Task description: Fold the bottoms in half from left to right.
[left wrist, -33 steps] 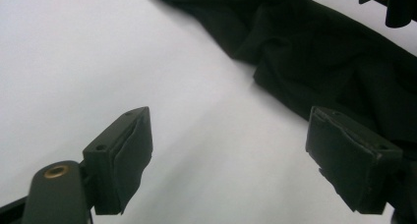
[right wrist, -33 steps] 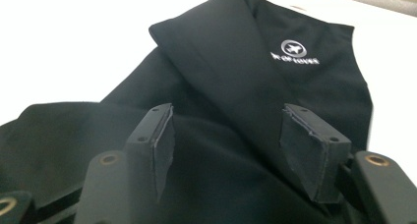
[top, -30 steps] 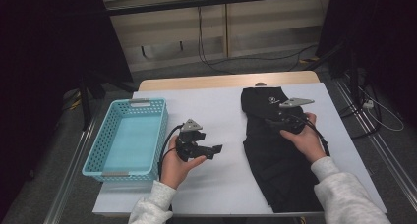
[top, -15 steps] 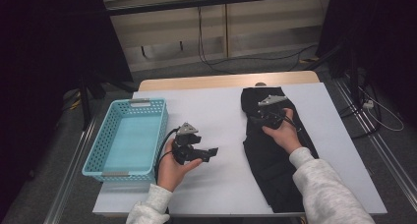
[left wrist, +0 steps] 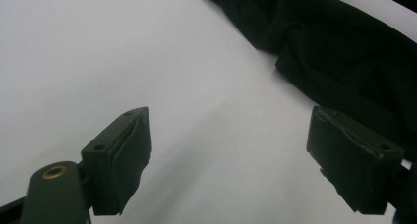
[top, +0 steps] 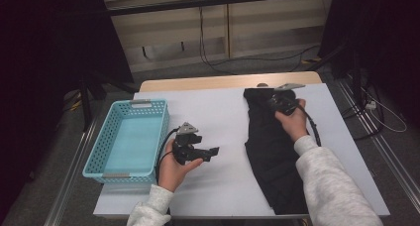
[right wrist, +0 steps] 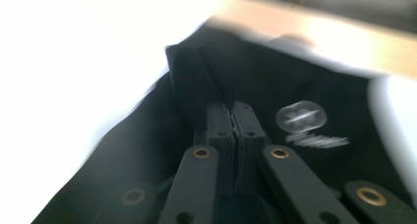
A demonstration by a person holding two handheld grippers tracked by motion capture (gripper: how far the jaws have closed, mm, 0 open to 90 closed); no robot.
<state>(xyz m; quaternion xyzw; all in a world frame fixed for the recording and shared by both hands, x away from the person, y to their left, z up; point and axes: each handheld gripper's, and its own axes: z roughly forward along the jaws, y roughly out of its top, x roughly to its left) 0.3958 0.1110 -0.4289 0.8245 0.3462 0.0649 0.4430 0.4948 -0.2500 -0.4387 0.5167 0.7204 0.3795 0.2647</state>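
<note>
garment: a black garment (top: 274, 151) lies lengthwise at the right of the white table (top: 225, 112) in the high view; its top end sits at upper centre-right, its bottom end at the lower edge; a pale printed logo (right wrist: 301, 117) shows in the right gripper view, too blurred to read
right gripper: right gripper (top: 275, 100) at the garment's top end; in its own view the jaws are pressed together on a raised fold of the black cloth; the right hand (top: 292, 122) covers much of its body
left gripper: left gripper (top: 214, 151) near the middle of the table, jaws spread wide with nothing between, bare table beneath; garment edge at upper right of its view
basket: light blue basket (top: 95, 156) at the left
change: the right gripper has moved up the garment toward the top edge; the left one has stayed put
</note>
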